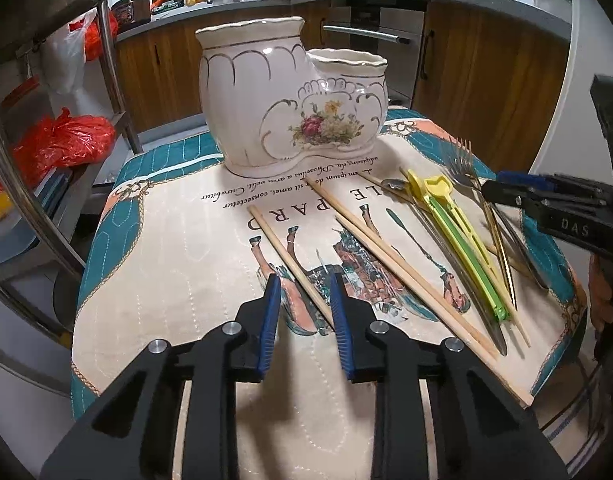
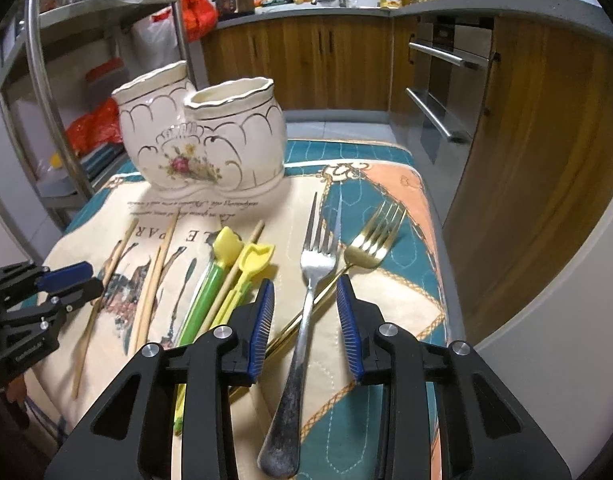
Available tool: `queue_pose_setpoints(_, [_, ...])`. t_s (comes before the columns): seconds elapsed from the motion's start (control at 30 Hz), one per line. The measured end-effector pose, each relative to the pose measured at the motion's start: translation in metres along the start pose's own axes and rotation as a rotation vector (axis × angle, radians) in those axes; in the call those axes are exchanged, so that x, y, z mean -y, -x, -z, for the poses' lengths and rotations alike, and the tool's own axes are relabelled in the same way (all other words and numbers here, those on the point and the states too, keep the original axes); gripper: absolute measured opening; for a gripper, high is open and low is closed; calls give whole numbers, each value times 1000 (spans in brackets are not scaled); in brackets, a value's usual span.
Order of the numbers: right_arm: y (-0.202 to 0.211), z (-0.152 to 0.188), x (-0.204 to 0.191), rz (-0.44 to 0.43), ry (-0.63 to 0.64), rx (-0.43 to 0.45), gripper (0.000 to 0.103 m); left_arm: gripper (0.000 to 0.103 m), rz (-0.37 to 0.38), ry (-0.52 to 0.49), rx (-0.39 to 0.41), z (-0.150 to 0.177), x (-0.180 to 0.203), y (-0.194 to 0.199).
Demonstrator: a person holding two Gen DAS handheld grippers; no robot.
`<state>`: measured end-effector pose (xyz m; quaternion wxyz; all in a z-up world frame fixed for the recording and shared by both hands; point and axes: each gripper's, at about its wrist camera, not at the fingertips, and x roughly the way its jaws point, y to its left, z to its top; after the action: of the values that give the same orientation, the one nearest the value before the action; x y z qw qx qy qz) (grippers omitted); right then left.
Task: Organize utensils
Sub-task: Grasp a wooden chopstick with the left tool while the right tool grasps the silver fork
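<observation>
My left hand-held gripper (image 1: 304,320) hangs low in the frame with its blue pads spread apart and nothing between them; a wooden chopstick (image 1: 290,264) lies on the cloth (image 1: 178,280) under the gap, its long axis running from lower right up toward upper left. My right hand-held gripper (image 2: 306,320) is parted too, gripping nothing, and it straddles the silver fork (image 2: 302,340), whose handle points down at the bottom edge and whose tines point up the frame. A gold fork (image 2: 366,244) crosses under it, tines toward upper right. Left of these lie yellow-green tongs (image 2: 226,280) and more chopsticks (image 2: 154,284), all lengthwise toward the holder. Farthest, at upper left, the two-mouthed ceramic holder (image 2: 202,140) stands upright on the surface.
</observation>
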<state>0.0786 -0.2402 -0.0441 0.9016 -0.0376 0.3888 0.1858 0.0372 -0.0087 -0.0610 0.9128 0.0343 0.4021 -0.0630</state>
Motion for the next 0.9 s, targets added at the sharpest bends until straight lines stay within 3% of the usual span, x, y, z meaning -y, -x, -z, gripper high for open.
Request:
queue_pose_setpoints(0.3, [-28,-29,11,39,20,4,34,24,13,-4,-14,1,2,-4])
queue_pose_setpoints(0.6, [-48,-46,28,-72,-38,-46,34,16,27,-8,-22,-1,-1,-10])
queue_pose_setpoints(0.63, [-51,-47,30,-85,-46,-52,33,16,28,-8,-22,-1,-1,-10])
queue_pose_setpoints(0.7, [-54,-49,34,-107,-60,-64,22,15,29,-7,-23,-2,-2,-12])
queue_pose_setpoints(0.83, [-48,-51,36,-121,-56,-50,20,12,35,-4,-27,-6,-5,-15])
queue_pose_setpoints(0.9, [-40,-52,34,-119,-46,-28,19,5,46,-1,-36,-8,-7,-16])
